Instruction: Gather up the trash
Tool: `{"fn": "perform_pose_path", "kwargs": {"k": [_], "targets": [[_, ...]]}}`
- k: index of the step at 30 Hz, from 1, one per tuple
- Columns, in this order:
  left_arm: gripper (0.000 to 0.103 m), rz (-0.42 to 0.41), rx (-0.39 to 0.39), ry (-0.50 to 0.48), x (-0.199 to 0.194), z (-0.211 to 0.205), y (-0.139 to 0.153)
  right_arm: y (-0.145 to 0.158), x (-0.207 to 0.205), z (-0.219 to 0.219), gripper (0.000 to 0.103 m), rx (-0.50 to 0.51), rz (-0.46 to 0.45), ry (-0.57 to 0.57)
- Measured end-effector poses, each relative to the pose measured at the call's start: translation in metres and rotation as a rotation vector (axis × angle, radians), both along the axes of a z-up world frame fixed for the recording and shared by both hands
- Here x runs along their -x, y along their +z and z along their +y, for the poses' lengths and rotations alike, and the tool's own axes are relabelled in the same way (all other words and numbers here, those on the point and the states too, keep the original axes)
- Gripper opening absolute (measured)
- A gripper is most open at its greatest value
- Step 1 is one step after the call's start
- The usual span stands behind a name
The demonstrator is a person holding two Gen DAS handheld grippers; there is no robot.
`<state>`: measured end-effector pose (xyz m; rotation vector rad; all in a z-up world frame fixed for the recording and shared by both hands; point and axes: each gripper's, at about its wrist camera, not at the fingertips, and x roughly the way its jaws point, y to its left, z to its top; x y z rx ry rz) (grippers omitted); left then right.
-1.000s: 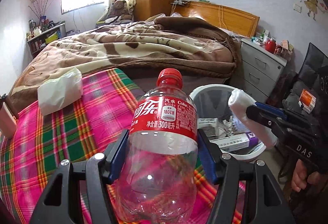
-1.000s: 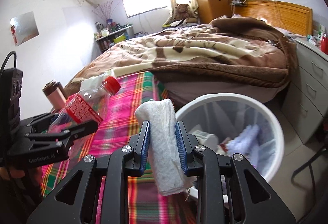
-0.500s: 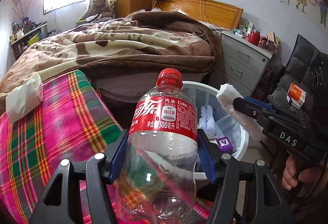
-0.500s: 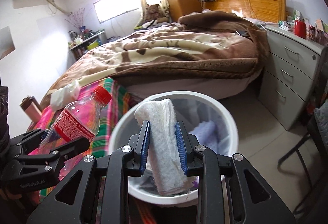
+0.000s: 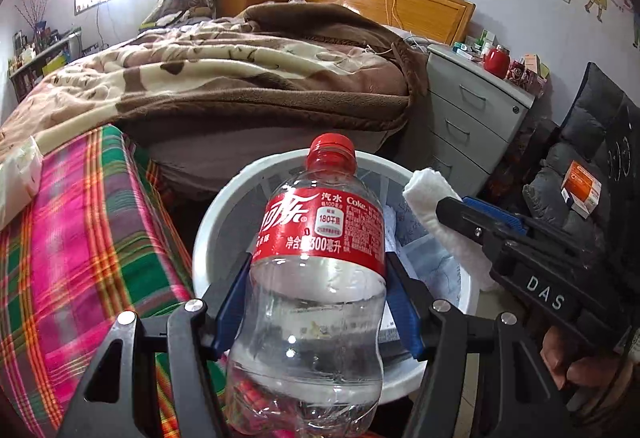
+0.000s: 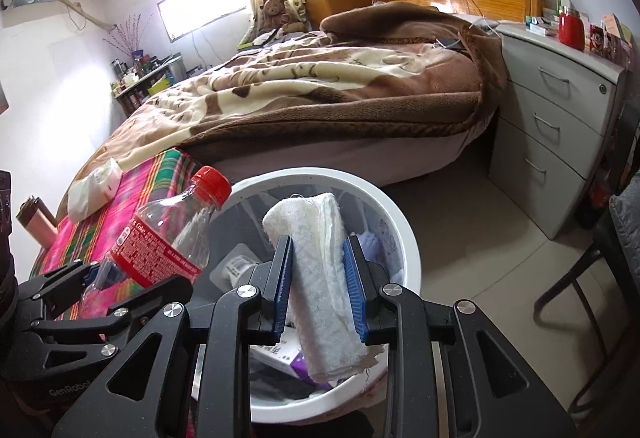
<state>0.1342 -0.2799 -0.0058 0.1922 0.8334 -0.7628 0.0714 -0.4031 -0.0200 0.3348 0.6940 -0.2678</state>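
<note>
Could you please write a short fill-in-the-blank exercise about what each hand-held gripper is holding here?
1. The left hand-held gripper holds a clear plastic bottle with a ____ cap.
2. The right hand-held gripper holds a rolled white ____.
3. Both items are above a white ____.
4. Beside the bed stands a grey cabinet with ____ drawers.

Missing words: red; towel; bin; three

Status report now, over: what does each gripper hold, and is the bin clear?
Left gripper shut on Coke bottle. Right gripper shut on white cloth. Both over white bin; nothing blocking.
</note>
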Motion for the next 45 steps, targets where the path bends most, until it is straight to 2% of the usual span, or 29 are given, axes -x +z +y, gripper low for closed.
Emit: {"fn": "perform_pose_path", "kwargs": {"k": [6,8,9,11,16,25,35,45], "targets": [[0.066,0.015,-0.006,0.031,-0.009,-0.009,-0.009,-0.006,-0.002,-0.007,0.029,-0.015,0.011,0.015],[0.067,0.023,-0.004,0.042,-0.01,-0.009,-0.01,-0.006,-0.002,-0.008,0.032,-0.022,0.013,0.025],[0.072,0.015,-0.001,0.041,-0.01,-0.009,-0.01,-0.006,-0.002,-0.007,0.036,-0.013,0.018,0.023],[0.075,0.014,0.01,0.032,-0.009,-0.009,-0.008,-0.007,-0.003,-0.005,0.04,0.006,0.029,0.02],[0.075,0.013,0.012,0.04,-0.007,-0.004,-0.005,-0.005,0.002,-0.002,0.053,0.016,0.024,0.013],[0.079,-0.018,0.02,0.062,0.005,0.017,0.005,0.009,0.019,0.012,0.053,0.062,-0.009,-0.013],[0.08,-0.115,-0.001,0.117,0.032,0.05,0.017,0.022,0.036,0.041,0.053,0.131,-0.044,-0.042],[0.08,-0.158,0.035,0.194,0.054,0.093,0.023,0.024,0.049,0.074,0.053,0.16,-0.088,0.006]]}}
